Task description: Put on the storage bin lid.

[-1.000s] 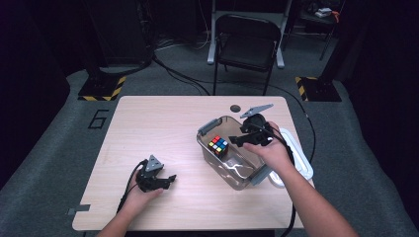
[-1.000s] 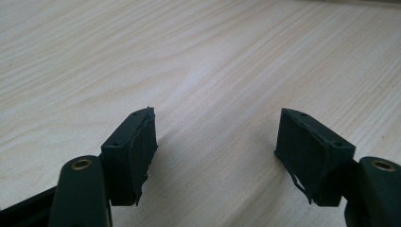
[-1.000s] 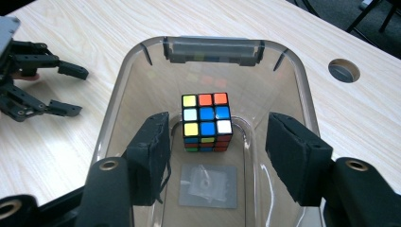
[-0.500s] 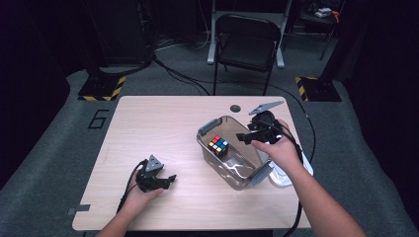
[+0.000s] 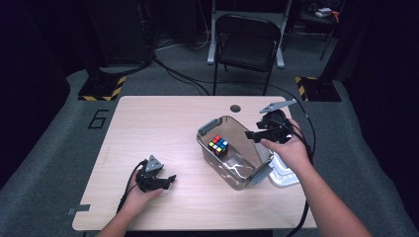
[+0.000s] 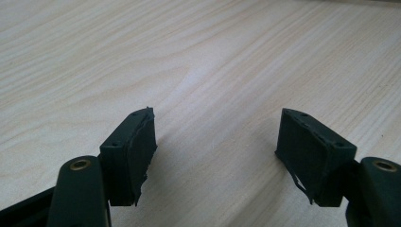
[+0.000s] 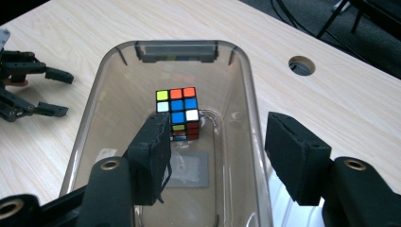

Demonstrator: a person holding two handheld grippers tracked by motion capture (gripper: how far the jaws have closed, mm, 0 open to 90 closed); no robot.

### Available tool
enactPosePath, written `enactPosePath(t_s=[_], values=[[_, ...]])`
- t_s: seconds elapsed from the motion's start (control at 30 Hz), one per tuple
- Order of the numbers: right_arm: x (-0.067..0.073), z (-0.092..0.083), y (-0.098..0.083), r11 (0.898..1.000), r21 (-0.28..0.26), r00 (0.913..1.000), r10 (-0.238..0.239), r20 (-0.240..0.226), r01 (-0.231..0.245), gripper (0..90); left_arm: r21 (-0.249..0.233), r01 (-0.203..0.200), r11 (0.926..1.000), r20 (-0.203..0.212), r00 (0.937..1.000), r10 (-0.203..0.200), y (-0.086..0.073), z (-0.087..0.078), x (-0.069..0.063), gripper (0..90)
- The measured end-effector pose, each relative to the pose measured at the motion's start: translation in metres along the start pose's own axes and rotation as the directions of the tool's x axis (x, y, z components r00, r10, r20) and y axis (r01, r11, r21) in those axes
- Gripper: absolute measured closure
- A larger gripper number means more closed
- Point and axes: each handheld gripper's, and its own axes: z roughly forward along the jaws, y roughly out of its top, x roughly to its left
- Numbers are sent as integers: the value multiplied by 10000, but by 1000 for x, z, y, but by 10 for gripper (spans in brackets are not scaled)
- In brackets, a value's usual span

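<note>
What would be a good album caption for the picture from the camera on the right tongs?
Open right tongs poised above a clear plastic bin holding a colourful puzzle cube.

Light wood-grain tabletop (image 5: 163, 128), rectangular, with a round cable hole (image 5: 235, 108) near the far edge. Resting on it right of centre, a clear plastic bin (image 5: 252, 175) with grey latches, set at a slant; just beside its right wall, a clear lid (image 5: 284, 174) lying flat near the right edge. Near the front left, the left hand-held gripper (image 5: 168, 181), low over the bare wood
</note>
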Motion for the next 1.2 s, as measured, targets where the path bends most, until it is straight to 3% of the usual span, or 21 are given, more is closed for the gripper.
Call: enactPosePath(t_s=[0.5,0.8,0.83,1.2], values=[[-29,-9,-21,9972,-45,9947,743,710,-742,420,48,148,9999,41,9999,-149,1,1,-1,275],[-47,-9,-34,9892,-66,9827,1461,1136,-1463,417,63,109,9999,16,9999,-110,1,1,-1,274],[-49,-8,-35,9910,-81,9841,1340,1163,-1339,417,60,107,9999,10,9999,-107,1,1,-1,274],[-65,-4,-49,9842,16,9725,1746,1543,-1770,413,70,125,9999,15,9999,-125,1,1,-1,273]])
